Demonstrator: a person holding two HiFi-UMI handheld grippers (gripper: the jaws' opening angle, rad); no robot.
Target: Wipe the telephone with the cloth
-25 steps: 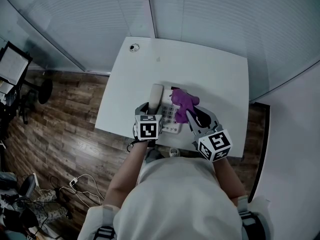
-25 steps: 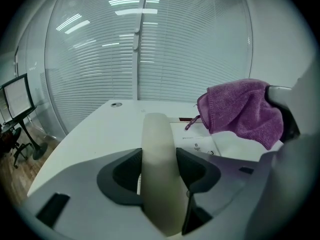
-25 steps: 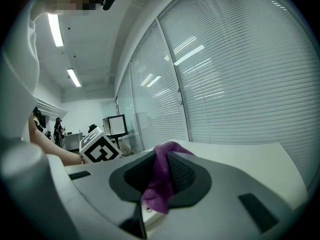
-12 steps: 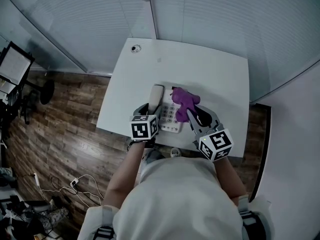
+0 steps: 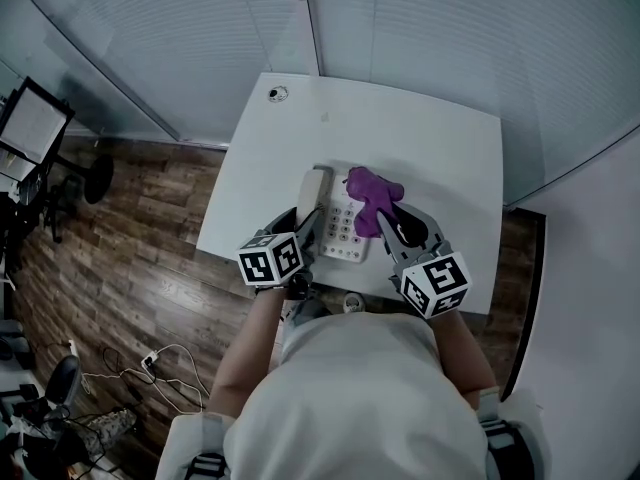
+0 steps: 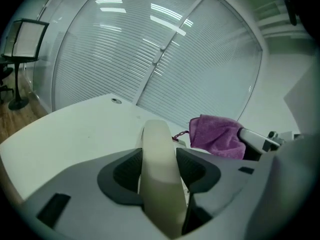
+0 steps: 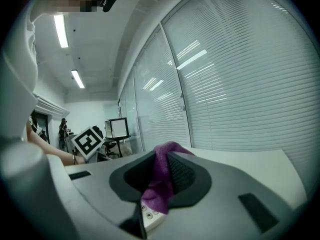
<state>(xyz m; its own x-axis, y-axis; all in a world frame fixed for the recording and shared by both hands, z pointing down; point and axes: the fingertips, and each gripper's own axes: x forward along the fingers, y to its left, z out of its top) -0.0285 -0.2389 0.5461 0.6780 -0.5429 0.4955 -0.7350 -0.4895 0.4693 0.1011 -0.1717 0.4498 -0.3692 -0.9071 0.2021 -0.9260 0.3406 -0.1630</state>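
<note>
The left gripper (image 6: 159, 174) is squeezing the handset (image 6: 158, 139). The right gripper (image 7: 165, 176) is pinching the cloth (image 5: 372, 194). The handset could be slipping out if it tips.

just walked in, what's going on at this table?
A person stands at a white table with a gripper in each hand. The left gripper is clamped on the handset at the left side of the telephone. The right gripper pinches a purple cloth, which hangs over the keypad. Wiping looks to be under way. Whether the handset is off its cradle isn't clear.
</note>
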